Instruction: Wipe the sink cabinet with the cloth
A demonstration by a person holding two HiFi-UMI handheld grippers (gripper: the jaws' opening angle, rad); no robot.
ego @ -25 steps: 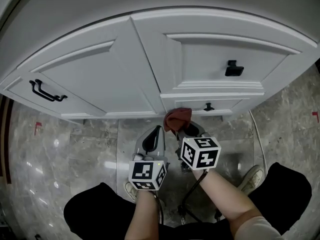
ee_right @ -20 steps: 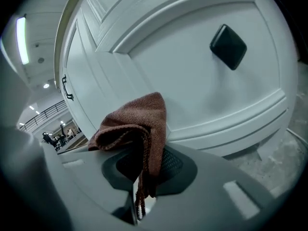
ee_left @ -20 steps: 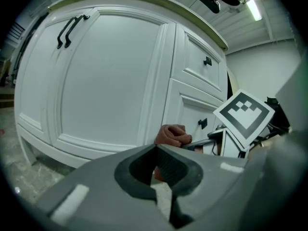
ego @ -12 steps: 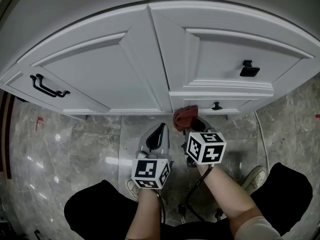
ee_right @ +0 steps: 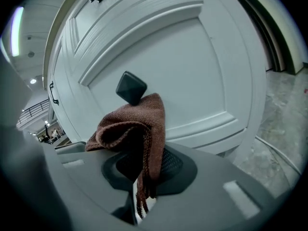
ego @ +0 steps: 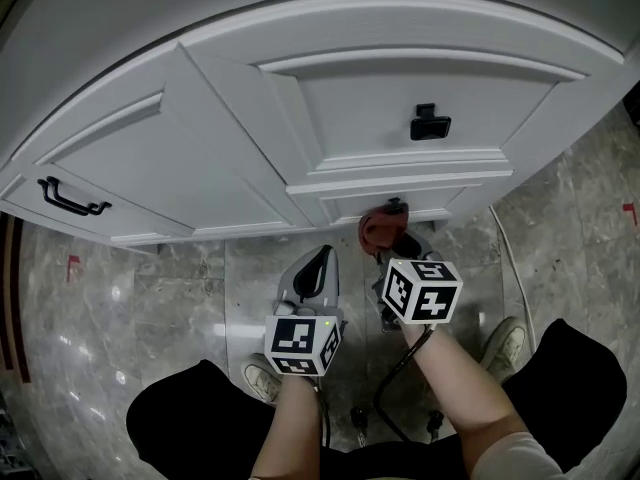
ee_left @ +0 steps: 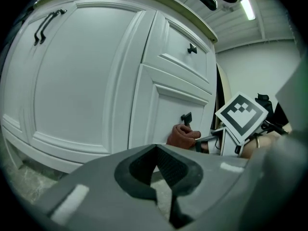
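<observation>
Jaws of the right gripper (ee_right: 142, 179) are clamped on the cloth (ee_right: 137, 129), held up at the lower drawer (ee_right: 192, 71) of the cabinet (ego: 200, 158), just beside its knob (ee_right: 131, 88). Left gripper (ee_left: 161, 179) hangs closed, empty. Wiping looks under way; how much is finished cannot be told.

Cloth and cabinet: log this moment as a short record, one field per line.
cloth: brown, bunched, clamped in the right gripper
cloth position: at the lower drawer, beside its knob; contact cannot be told
left gripper: jaws together, empty, off the cabinet
cabinet: white, doors and drawers closed
floor: grey marble tiles
</observation>
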